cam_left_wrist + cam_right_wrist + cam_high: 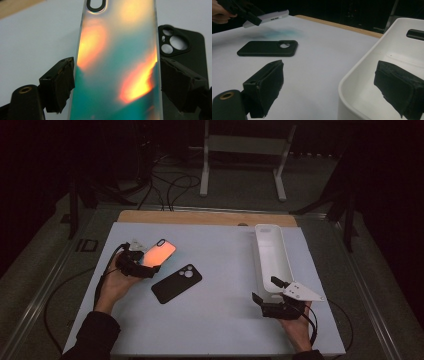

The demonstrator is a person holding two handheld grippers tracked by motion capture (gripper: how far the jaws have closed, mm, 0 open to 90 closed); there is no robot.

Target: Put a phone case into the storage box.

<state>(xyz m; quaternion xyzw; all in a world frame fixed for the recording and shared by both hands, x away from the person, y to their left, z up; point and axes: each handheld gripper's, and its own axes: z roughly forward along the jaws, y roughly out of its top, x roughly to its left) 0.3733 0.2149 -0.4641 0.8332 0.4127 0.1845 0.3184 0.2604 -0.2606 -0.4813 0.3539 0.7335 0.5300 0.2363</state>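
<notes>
While gripping an iridescent phone case (160, 253), left tool (141, 263); right tool (269, 291) wide open.

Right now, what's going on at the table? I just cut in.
A person works with two grippers. The left gripper has an iridescent phone case between its jaws, lifted off the white table. In the left gripper view the right jaw touches the case's edge; a sliver of gap shows at the left one. A black case lies flat beside it. The right gripper straddles the near wall of the white bin, jaws open.
</notes>
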